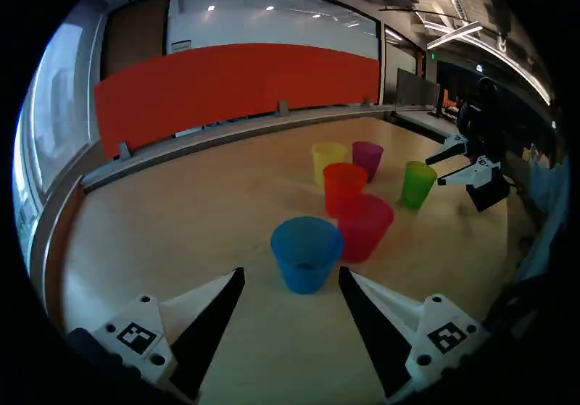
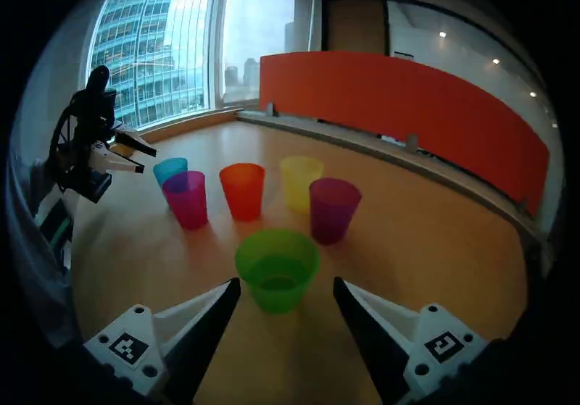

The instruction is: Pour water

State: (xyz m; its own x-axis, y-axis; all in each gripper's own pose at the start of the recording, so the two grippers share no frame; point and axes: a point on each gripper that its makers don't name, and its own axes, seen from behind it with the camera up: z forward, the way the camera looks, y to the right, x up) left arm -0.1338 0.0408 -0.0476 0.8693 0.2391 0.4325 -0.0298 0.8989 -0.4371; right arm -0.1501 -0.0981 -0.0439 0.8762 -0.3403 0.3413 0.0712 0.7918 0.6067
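Note:
Several coloured plastic cups stand upright on a light wooden table (image 1: 217, 209). In the left gripper view, the blue cup (image 1: 307, 253) stands just ahead of my left gripper (image 1: 290, 270), whose fingers are wide open on either side without touching it. Behind it are a pink cup (image 1: 362, 225), an orange cup (image 1: 343, 186), a yellow cup (image 1: 328, 160) and a purple cup (image 1: 367, 159). In the right gripper view, the green cup (image 2: 278, 269) stands between the tips of my open right gripper (image 2: 286, 280), untouched. I cannot tell whether any cup holds water.
An orange partition (image 1: 239, 86) runs along the table's far edge. Large windows (image 2: 152, 50) lie beyond the table. The left gripper (image 2: 148, 161) sits far left by the blue cup (image 2: 170, 171); the right gripper (image 1: 433, 172) is beside the green cup (image 1: 418, 183).

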